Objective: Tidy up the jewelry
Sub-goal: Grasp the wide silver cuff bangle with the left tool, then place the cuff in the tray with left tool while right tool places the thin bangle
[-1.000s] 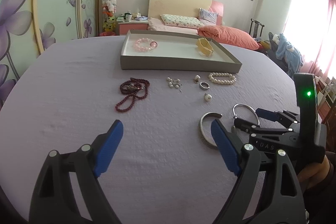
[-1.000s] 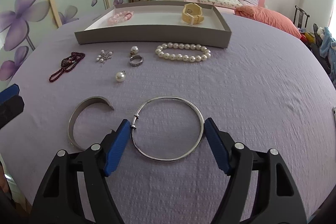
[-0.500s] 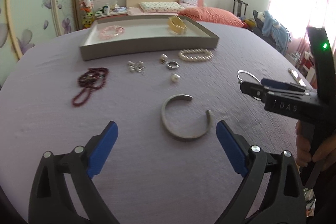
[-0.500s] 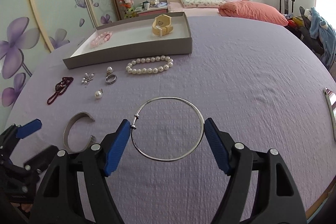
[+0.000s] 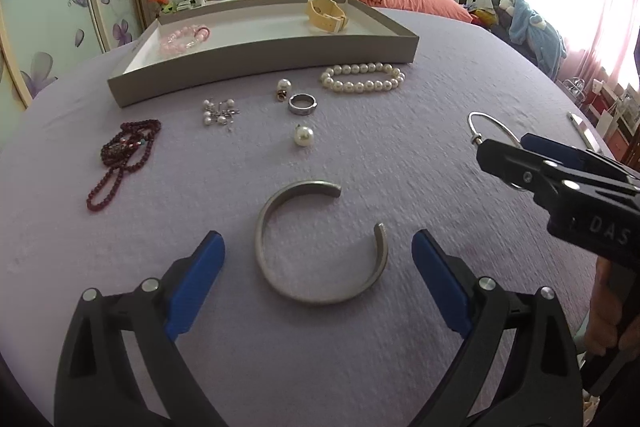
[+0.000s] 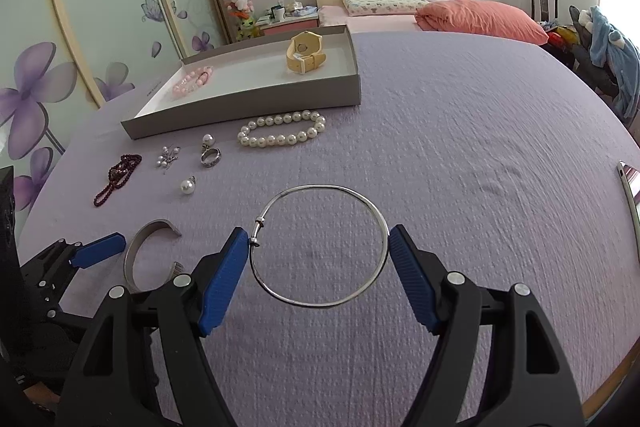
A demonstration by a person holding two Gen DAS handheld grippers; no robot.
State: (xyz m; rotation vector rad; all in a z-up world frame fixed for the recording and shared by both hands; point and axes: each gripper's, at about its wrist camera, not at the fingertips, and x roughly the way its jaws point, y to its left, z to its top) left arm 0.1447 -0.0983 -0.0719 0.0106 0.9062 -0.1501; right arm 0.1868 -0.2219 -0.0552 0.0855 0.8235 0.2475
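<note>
Tray [image 5: 256,75]: at the far side of your tabletop [image 5: 440,99], holding a pink bracelet [image 5: 182,39] and a yellow watch [image 5: 326,15].
Right tool [image 6: 320,247]: your pads touch both sides of the thin wire bangle [image 6: 320,303]; it's gripped.
Left tool [image 5: 318,259]: spread wide, one pad on each side of the cuff [image 5: 320,297], not touching it.
Pearl bracelet [image 5: 362,79]: just in front of the tray.
Dark bead necklace [image 5: 124,155]: left of you.
Ring [image 5: 303,103]: beside the pearl bracelet.

Inventory — 1 tray [image 5: 256,75], 4 bracelets: 1 pink [image 5: 182,39], 1 pearl [image 5: 362,78], 1 cuff [image 5: 320,243], 1 thin bangle [image 6: 320,245]. 1 watch [image 5: 326,14], 1 ring [image 5: 303,103], 1 bead necklace [image 5: 124,159] — 2 loose pearl pieces [image 5: 303,136].
</note>
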